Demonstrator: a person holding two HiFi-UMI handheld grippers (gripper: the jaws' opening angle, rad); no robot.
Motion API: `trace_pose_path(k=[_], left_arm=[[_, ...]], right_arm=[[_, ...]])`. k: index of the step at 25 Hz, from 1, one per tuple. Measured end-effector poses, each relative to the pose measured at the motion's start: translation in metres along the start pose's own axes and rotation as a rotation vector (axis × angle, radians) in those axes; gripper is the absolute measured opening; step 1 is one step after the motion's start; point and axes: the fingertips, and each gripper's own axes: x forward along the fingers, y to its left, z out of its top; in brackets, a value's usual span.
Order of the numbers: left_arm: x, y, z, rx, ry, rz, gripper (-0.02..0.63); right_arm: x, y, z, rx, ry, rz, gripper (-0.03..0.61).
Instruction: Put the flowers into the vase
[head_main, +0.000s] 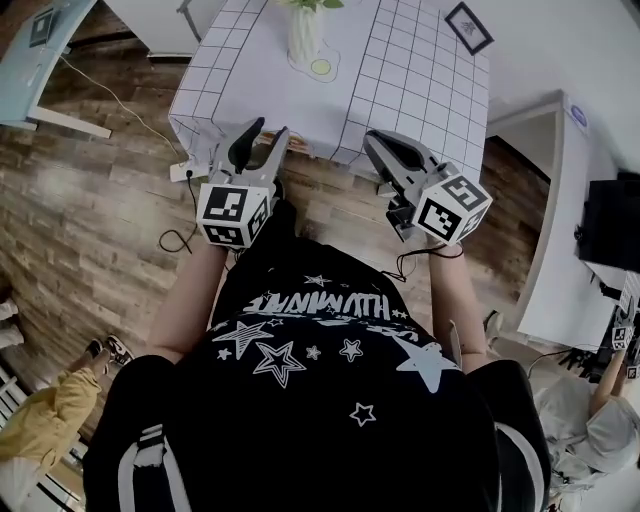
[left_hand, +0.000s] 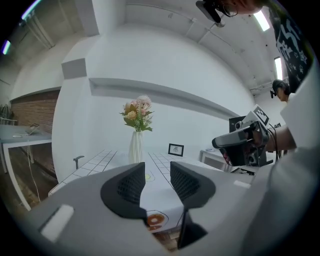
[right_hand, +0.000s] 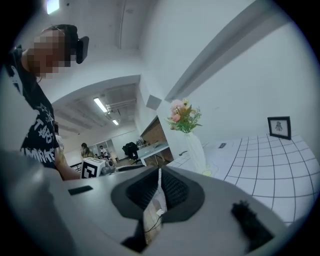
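Though both hold nothing, left gripper (head_main: 270, 130) jaws stand narrowly apart — right gripper (head_main: 375, 138) jaws together.

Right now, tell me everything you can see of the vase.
The vase is white, tall and slim, narrowing toward the neck, with a ceramic-like look. It stands upright on the table with the white gridded cloth, toward its far side. A bunch of pink and peach flowers with green leaves sits in its mouth. A small yellow-centred mat lies at its foot.

Wooden floor (head_main: 90, 230), white gridded table (head_main: 400, 80)
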Motion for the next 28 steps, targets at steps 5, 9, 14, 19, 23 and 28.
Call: trace_pose_path(k=[5,9,14,19,23,28], left_arm=[[-0.037,-0.020,-0.008,-0.030,0.009,0.042,0.064],[-0.056,-0.043,-0.003,-0.033,-0.016,0.038,0.009],[-0.088,-0.070,0.002,0.021,-0.036,0.026,0.009],[-0.105,-0.071,0.002,0.054,-0.028,0.024,0.009],[-0.108,-0.058,0.015,0.040,-0.058,0.027,0.008],[-0.134,-0.052,0.026,0.036,-0.068,0.001,0.009]], right_arm=[[-0.034,0.024,-0.017,0.011,-0.011,-0.021,0.021],[-0.060,0.034,-0.030,-0.005,0.005,-0.032,0.014],[-0.081,0.039,-0.032,0.033,-0.046,-0.033,0.012],[-0.082,0.045,-0.029,-0.013,-0.046,-0.072,0.012],[-0.077,0.050,-0.029,-0.031,-0.041,-0.107,0.012],[-0.064,0.078,-0.031,-0.024,-0.032,-0.142,0.011]])
